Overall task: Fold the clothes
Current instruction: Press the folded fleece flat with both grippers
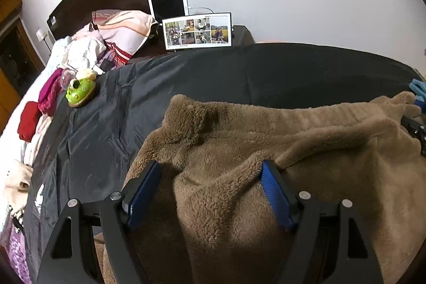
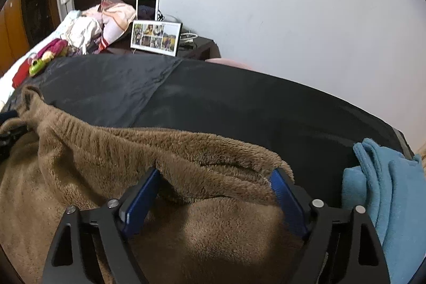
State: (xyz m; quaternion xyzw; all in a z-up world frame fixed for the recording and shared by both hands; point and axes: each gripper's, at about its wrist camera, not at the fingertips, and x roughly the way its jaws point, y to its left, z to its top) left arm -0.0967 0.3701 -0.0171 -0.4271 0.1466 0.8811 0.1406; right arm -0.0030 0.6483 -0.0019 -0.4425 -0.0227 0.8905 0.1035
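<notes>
A brown fleece garment (image 1: 266, 124) lies rumpled on a black sheet (image 1: 239, 76) that covers the bed. My left gripper (image 1: 210, 167) hangs over its left part, open wide, with a raised fold of fleece between the blue pads (image 1: 143, 193); the fold touches only the right pad's tip. In the right wrist view the same brown fleece garment (image 2: 106, 151) fills the lower half. My right gripper (image 2: 217, 172) stands open over its ribbed edge, and a ridge of fleece runs from pad to pad without being squeezed.
A folded light-blue garment (image 2: 386, 190) lies on the black sheet (image 2: 239, 103) just right of the right gripper. A green toy (image 1: 80, 92), a red cloth (image 1: 28, 121) and a clothes pile with a pillow (image 1: 122, 28) sit far left. A photo frame (image 1: 198, 31) stands by the wall.
</notes>
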